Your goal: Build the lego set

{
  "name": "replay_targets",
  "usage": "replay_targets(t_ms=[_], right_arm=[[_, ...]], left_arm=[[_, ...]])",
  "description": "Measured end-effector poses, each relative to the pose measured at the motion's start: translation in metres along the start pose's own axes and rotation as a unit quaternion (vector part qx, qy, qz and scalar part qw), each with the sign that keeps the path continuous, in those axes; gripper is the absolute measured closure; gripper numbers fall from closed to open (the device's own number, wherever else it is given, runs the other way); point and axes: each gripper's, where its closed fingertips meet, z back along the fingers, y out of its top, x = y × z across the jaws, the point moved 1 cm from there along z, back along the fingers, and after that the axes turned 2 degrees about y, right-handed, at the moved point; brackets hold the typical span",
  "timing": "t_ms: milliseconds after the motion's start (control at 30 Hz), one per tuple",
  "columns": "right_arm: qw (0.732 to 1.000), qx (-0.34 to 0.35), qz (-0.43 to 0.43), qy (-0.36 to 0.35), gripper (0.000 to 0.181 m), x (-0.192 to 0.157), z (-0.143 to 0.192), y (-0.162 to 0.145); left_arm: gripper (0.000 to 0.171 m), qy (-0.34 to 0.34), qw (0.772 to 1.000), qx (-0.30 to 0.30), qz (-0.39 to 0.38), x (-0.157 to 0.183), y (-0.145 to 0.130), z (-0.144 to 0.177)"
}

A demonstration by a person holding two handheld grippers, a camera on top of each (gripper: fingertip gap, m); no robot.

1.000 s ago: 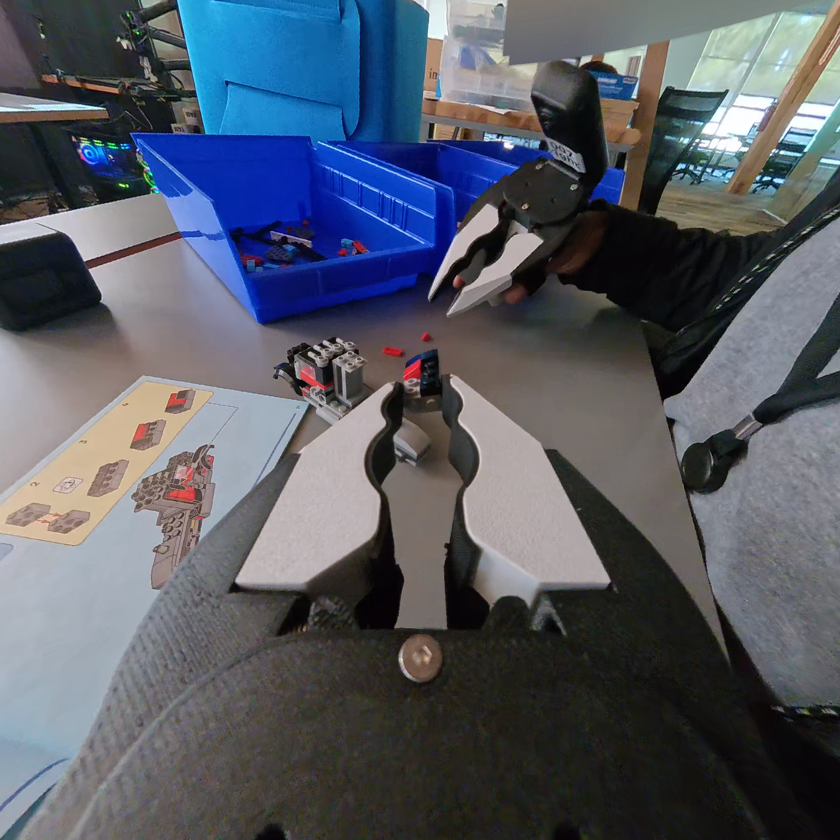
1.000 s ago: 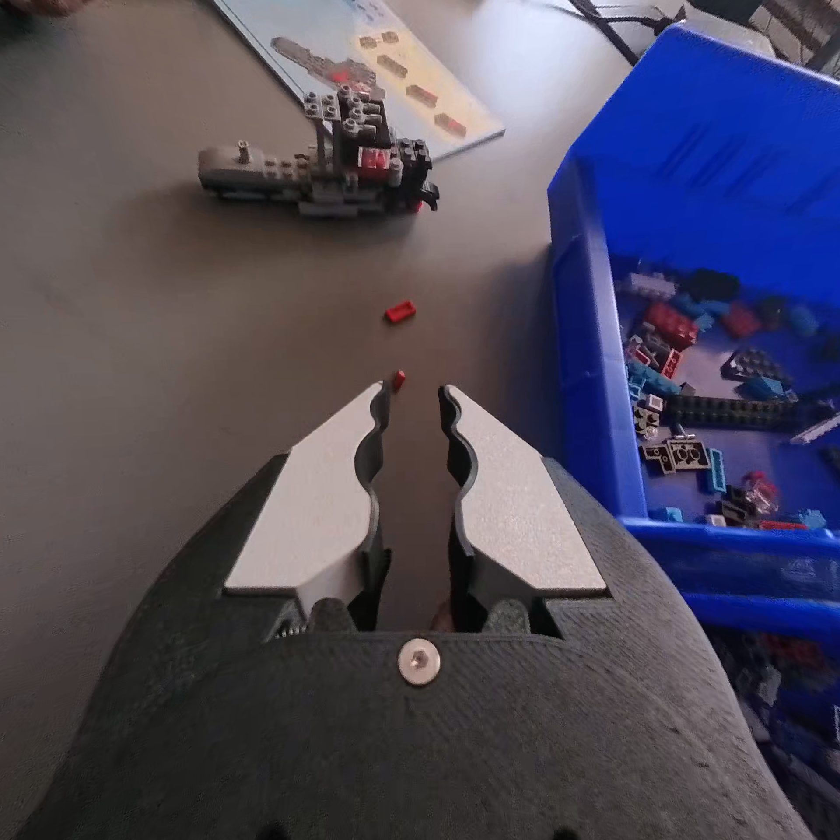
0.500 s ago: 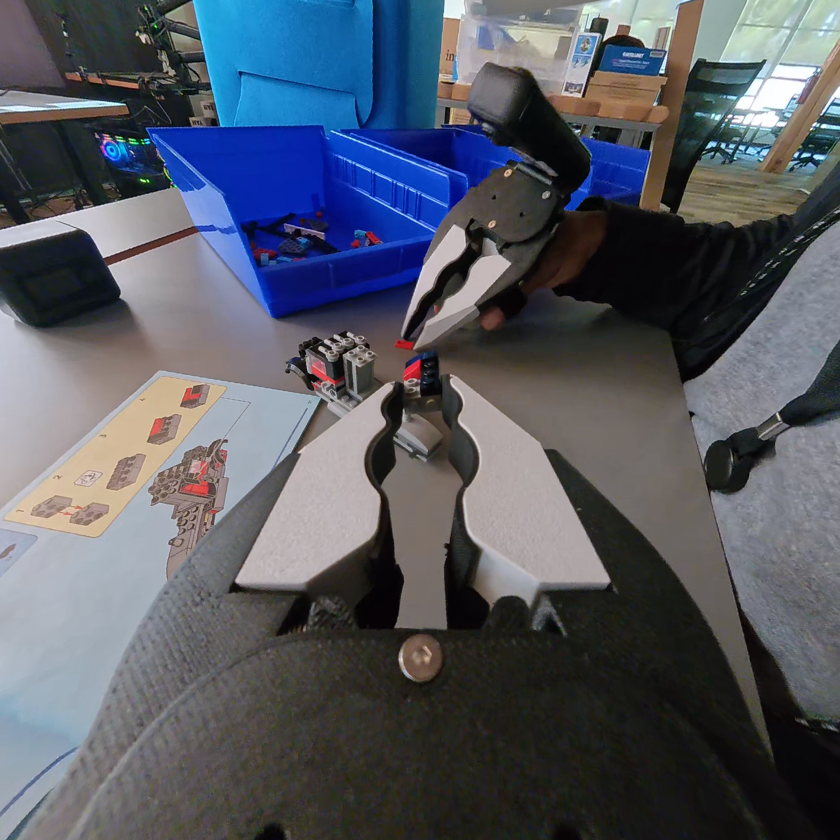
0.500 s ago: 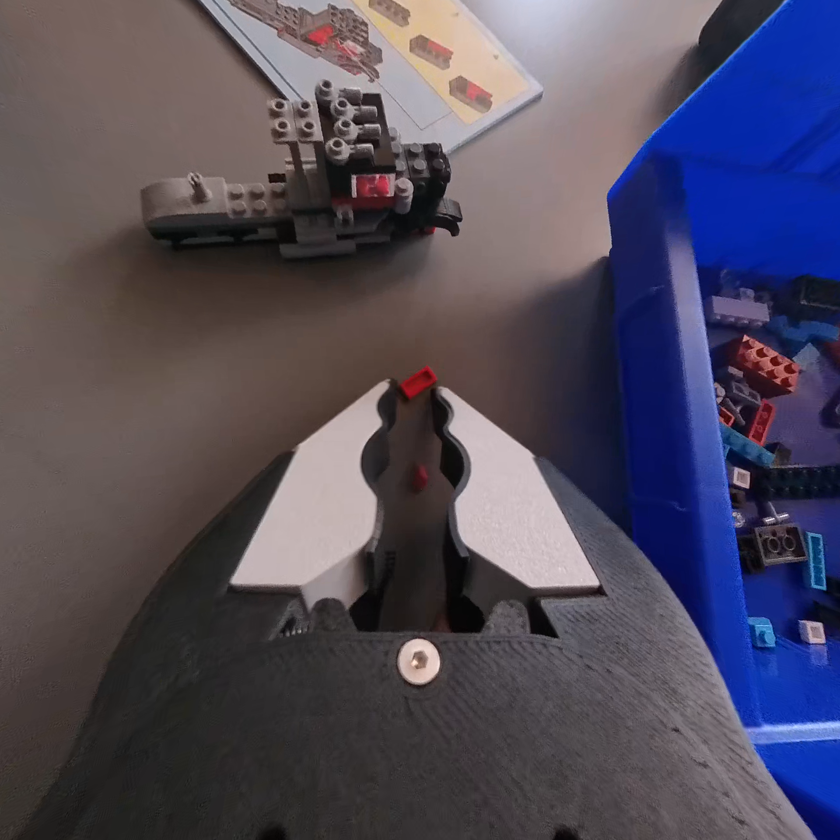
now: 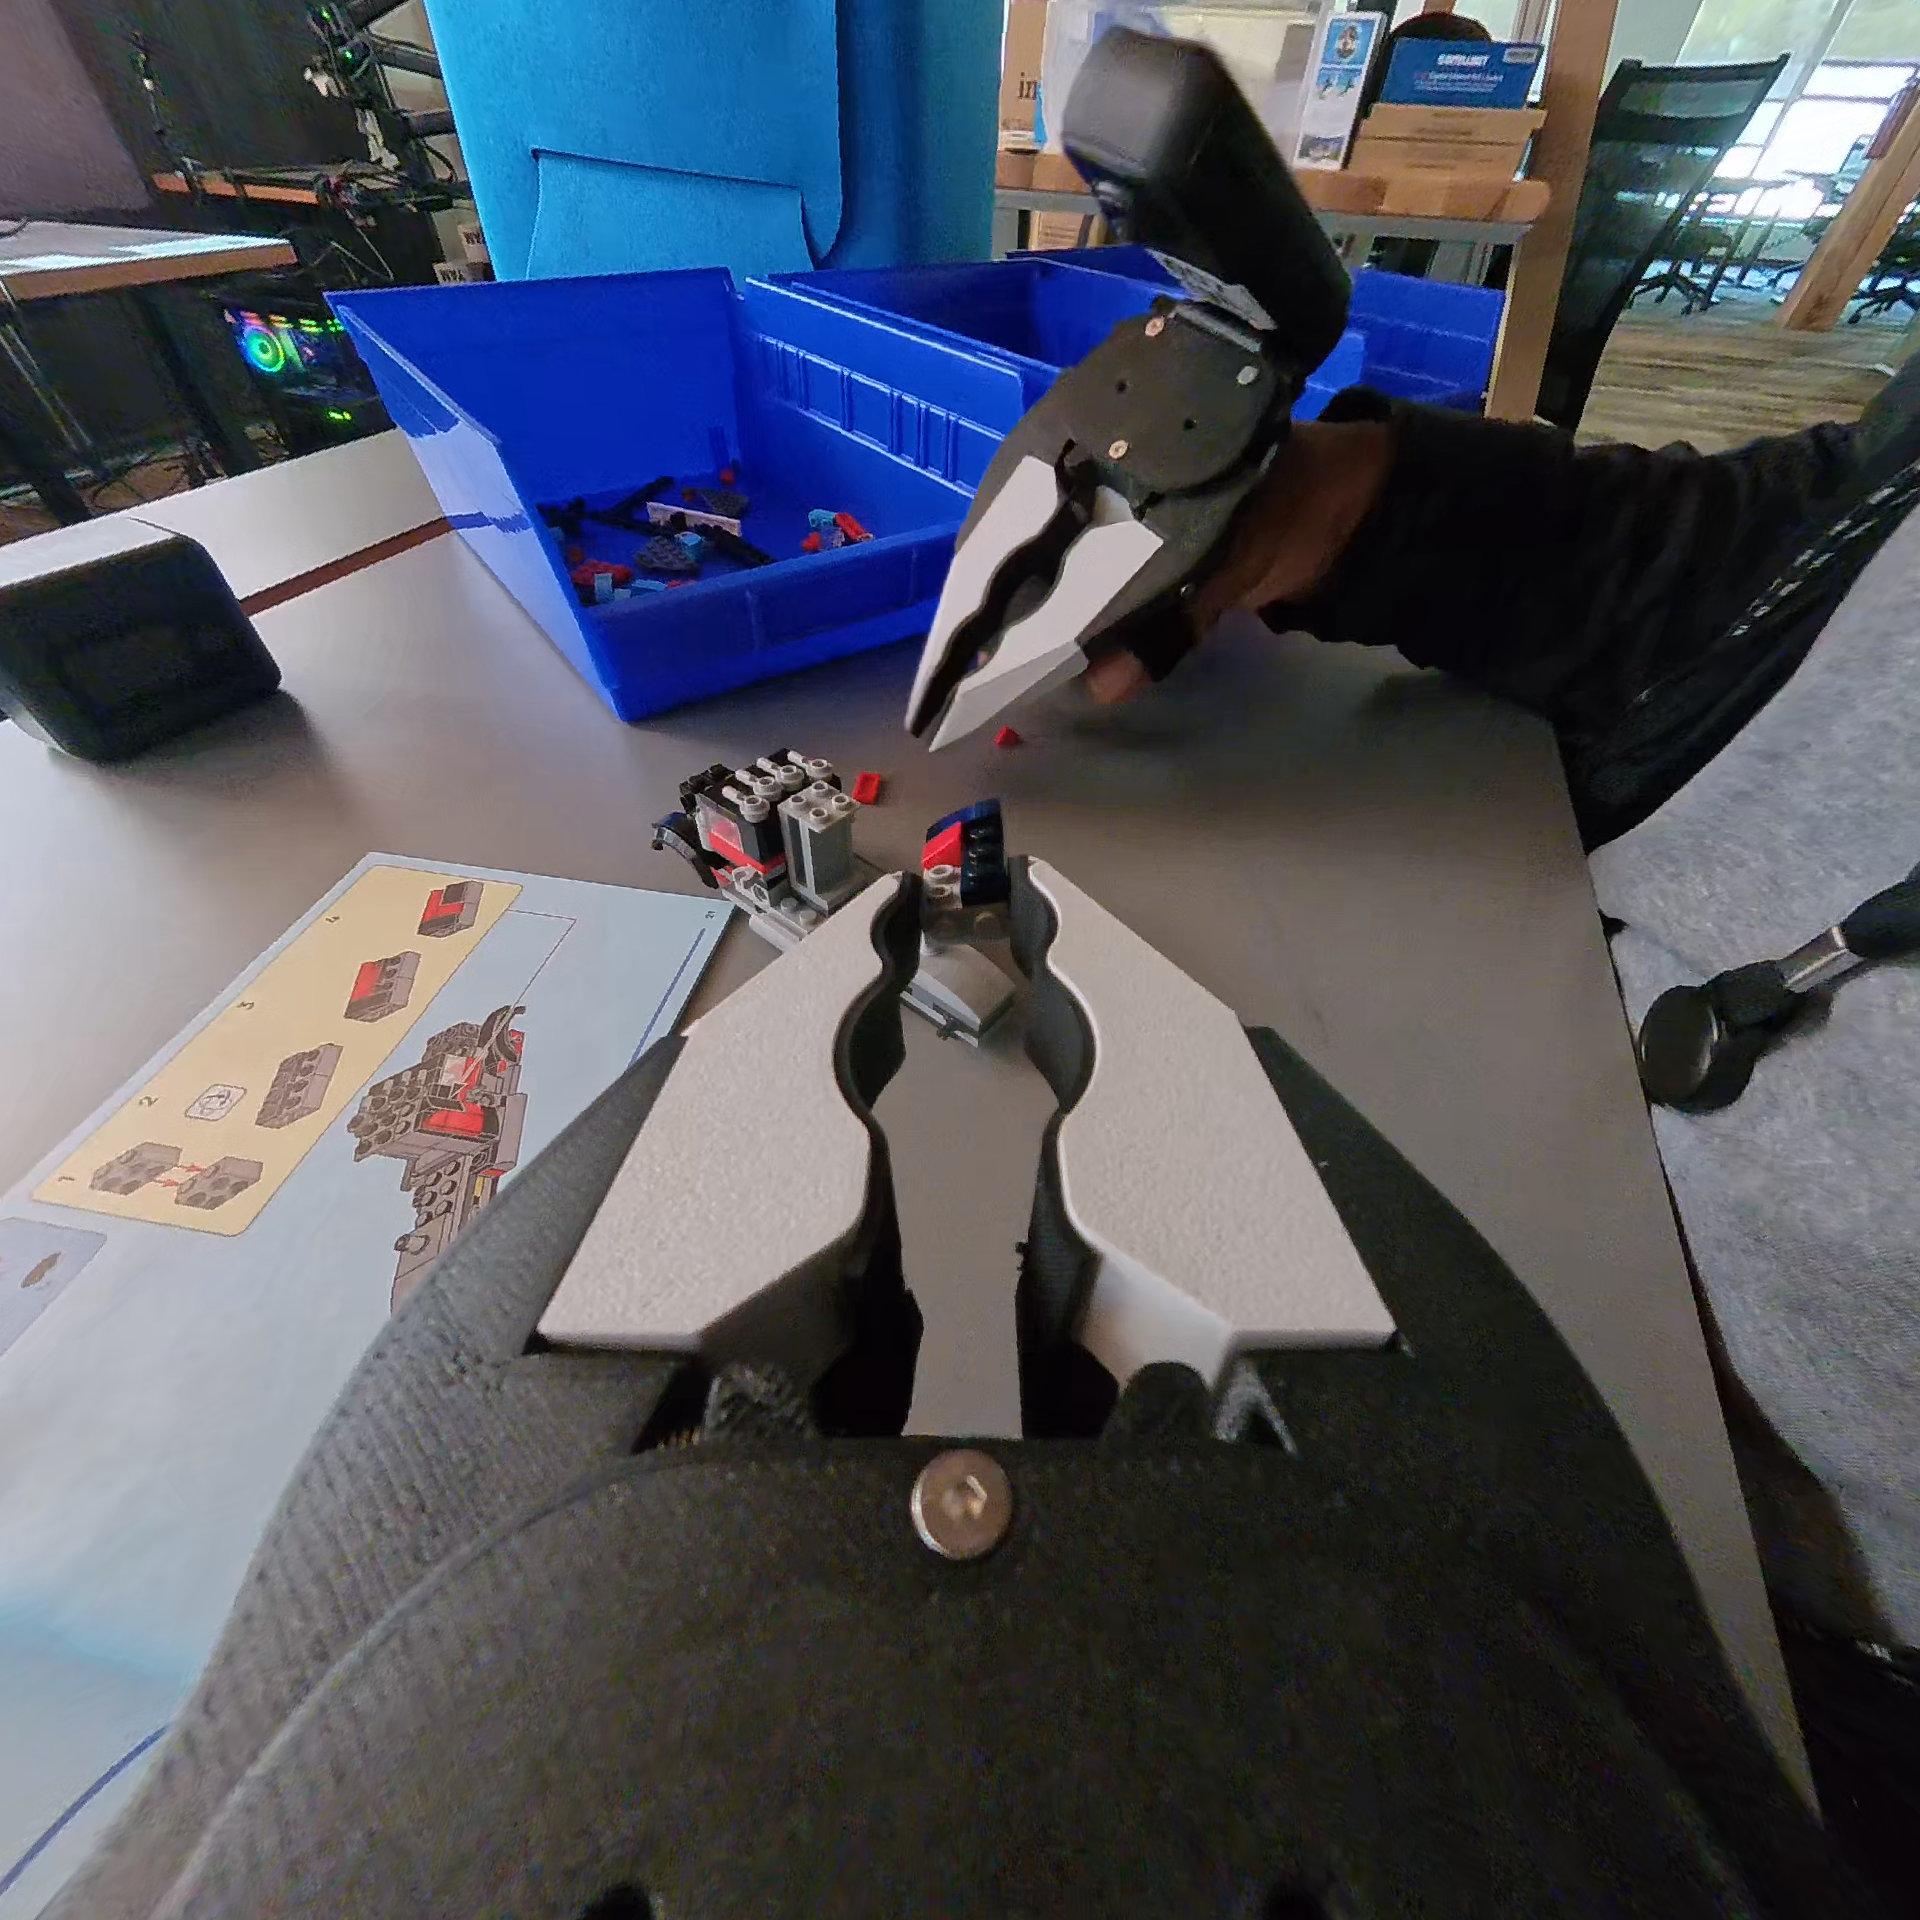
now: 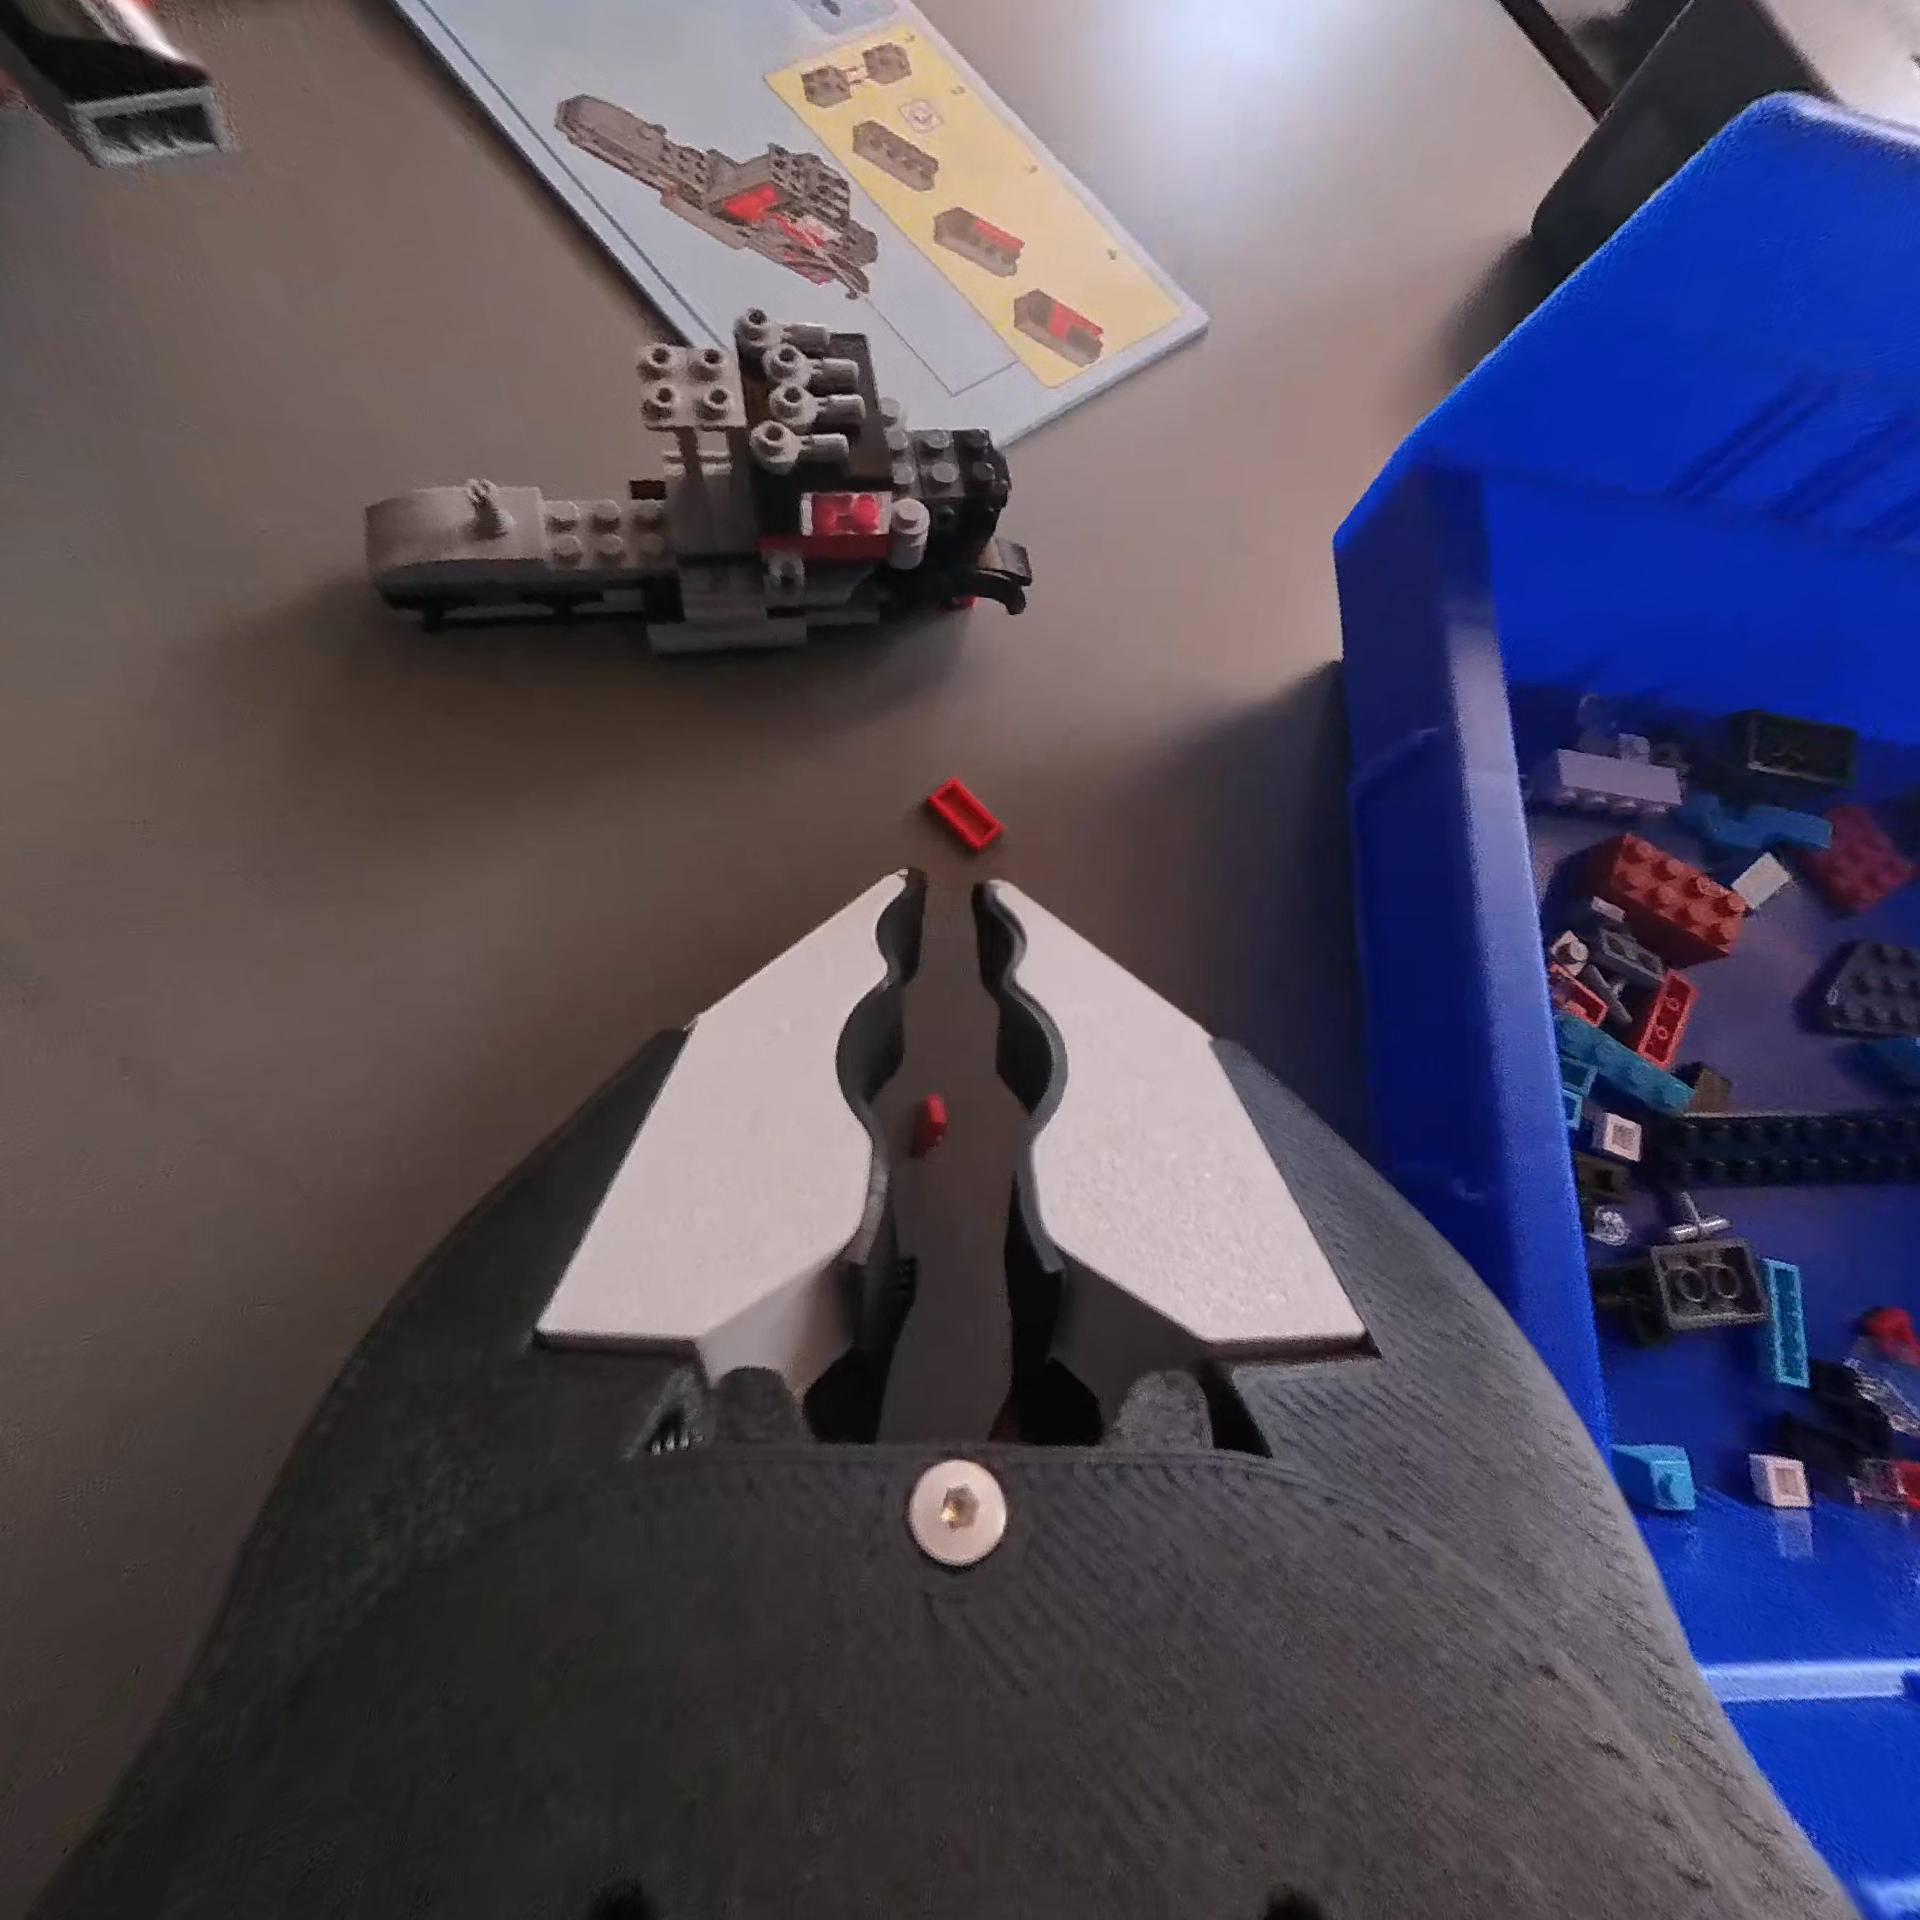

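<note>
A grey, black and red lego model lies on the grey table; it also shows in the left wrist view. My left gripper is shut on a small grey, dark-blue and red sub-assembly, held just right of the model. My right gripper is almost shut and empty, tips low over the table. A red tile lies just beyond its tips. A smaller red piece lies on the table under its fingers. The left wrist view shows the right gripper behind the model.
A blue bin with several loose bricks stands right of the right gripper, also seen in the left wrist view. An instruction booklet lies left of the model. A black box sits at the far left. A person's sleeve reaches in from the right. Some 15 cm of space lies between my two pairs of fingers. The smaller red piece lies some 5 cm from my right tips, 20 cm from my left tips. Seen from the left wrist view as well.
My right gripper has come down toward the red pieces and narrowed its jaws; the red tile stays on the table just past the tips. My left gripper still holds the sub-assembly.
</note>
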Motion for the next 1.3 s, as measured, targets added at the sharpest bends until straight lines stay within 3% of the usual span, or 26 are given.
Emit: replay_targets(t_ms=[133, 300, 500, 767, 867, 1067, 1300], right_arm=[[1.0, -0.019, 0.004, -0.003, 0.158, 0.012, -0.011, -0.002], [0.999, -0.029, -0.001, 0.035, 0.156, 0.009, -0.024, 0.003], [0.998, -0.042, 0.013, 0.047, 0.172, 0.004, -0.025, 0.006], [0.994, 0.086, 0.014, 0.064, 0.171, -0.017, 0.024, 0.051], [0.992, 0.118, 0.003, 0.034, 0.156, -0.009, 0.039, 0.056], [0.993, 0.104, -0.052, 0.018, 0.155, -0.003, 0.054, 0.026], [0.997, 0.038, -0.048, 0.038, 0.156, -0.024, 0.026, -0.005]], left_arm=[[0.155, 0.0, 1.0, -0.001, -0.001, 0.0, 0.0, 0.0], [0.155, 0.0, 1.0, 0.001, 0.001, 0.0, 0.0, 0.0], [0.155, 0.001, 1.0, 0.001, 0.001, -0.001, 0.0, 0.0], [0.155, 0.0, 1.0, -0.002, 0.0, 0.0, -0.001, -0.001], [0.155, -0.001, 1.0, -0.002, 0.001, 0.0, 0.0, -0.001], [0.155, -0.001, 1.0, 0.0, 0.006, -0.001, 0.0, 0.0], [0.155, -0.003, 1.0, -0.003, 0.004, 0.001, -0.001, -0.001]])
